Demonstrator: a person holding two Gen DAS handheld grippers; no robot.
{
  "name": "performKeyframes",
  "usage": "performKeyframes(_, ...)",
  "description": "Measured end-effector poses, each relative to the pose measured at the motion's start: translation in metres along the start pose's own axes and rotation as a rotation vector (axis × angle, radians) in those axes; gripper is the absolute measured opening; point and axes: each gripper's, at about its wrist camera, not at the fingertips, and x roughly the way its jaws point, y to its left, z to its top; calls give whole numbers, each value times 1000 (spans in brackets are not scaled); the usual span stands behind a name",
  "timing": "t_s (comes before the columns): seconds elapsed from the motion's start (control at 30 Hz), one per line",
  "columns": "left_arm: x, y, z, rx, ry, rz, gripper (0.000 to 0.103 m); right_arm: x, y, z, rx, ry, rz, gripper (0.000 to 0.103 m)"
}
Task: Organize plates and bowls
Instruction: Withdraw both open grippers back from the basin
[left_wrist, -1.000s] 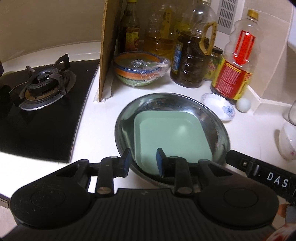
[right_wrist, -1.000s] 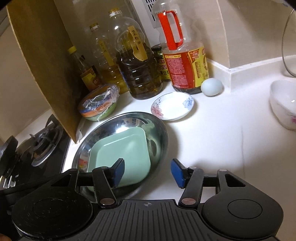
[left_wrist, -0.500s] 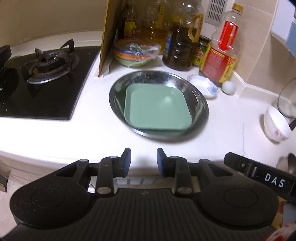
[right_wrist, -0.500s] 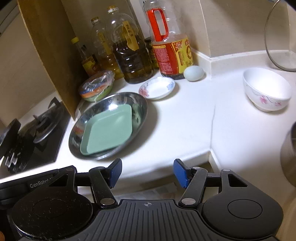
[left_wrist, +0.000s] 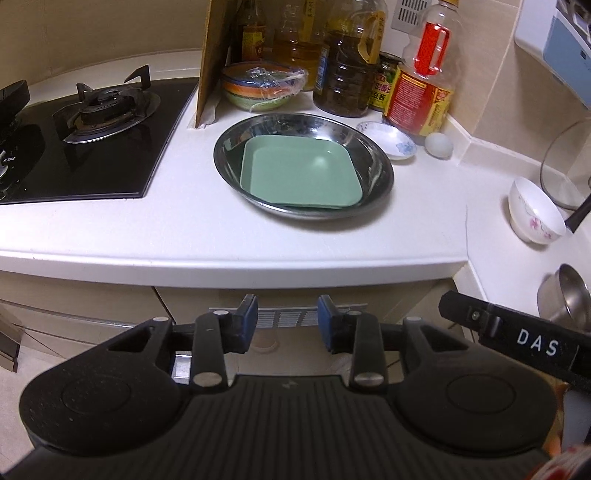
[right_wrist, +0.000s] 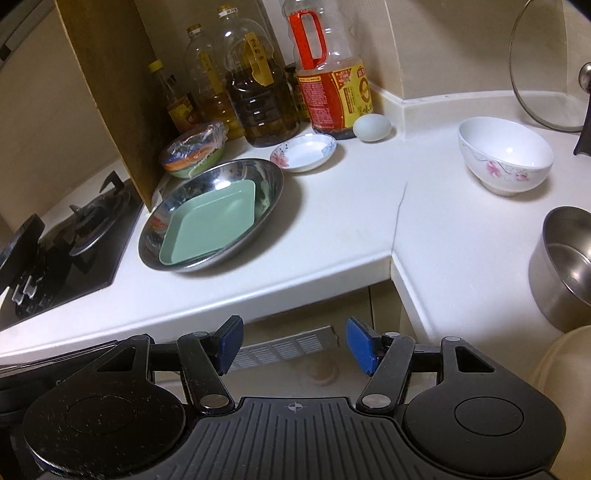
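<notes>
A green square plate (left_wrist: 301, 171) lies inside a round steel dish (left_wrist: 295, 123) on the white counter. Behind the dish sits a small flowered saucer (left_wrist: 388, 140), and a white flowered bowl (left_wrist: 535, 210) stands far right. My left gripper (left_wrist: 286, 310) hangs in front of the counter edge, well back from the dish; its jaws are opening with nothing between them. The right wrist view shows the same plate (right_wrist: 210, 225), dish (right_wrist: 236, 170), saucer (right_wrist: 303, 151) and bowl (right_wrist: 504, 155). There my right gripper (right_wrist: 293, 336) is open and empty, also off the counter edge.
A gas hob (left_wrist: 92, 140) fills the left. A wooden board (left_wrist: 212, 59), a film-wrapped striped bowl (left_wrist: 262, 86), several oil bottles (left_wrist: 347, 66) and an egg (left_wrist: 438, 144) line the back. A steel pot (right_wrist: 565, 266) and a glass lid (right_wrist: 543, 74) stand at right.
Both grippers have drawn back from over the steel dish to beyond the counter's front edge. The left jaws stand a little wider than before. The dishes have not moved.
</notes>
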Motion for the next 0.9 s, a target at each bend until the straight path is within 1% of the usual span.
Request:
performKeyframes(0.2, -8, -6, -8, 10, -1, -3, 33, -7, -3, -5, -9, 0, -2, 62)
performKeyframes(0.5, -15, -13, -17, 20, 9, 0, 38, -15, -6, -12, -11, 5, 1, 62)
performKeyframes(0.67, -20, -18, -20, 47, 7, 8, 46, -16, -7, -14, -6, 9, 4, 62)
performKeyframes(0.73, -19, -17, -21, 49, 13, 11, 48, -16, -6, -15, -5, 12, 7, 62)
performKeyframes(0.9, -17, -12, -16, 38, 10, -4, 48, -12, -5, -13, -3, 18, 7, 62)
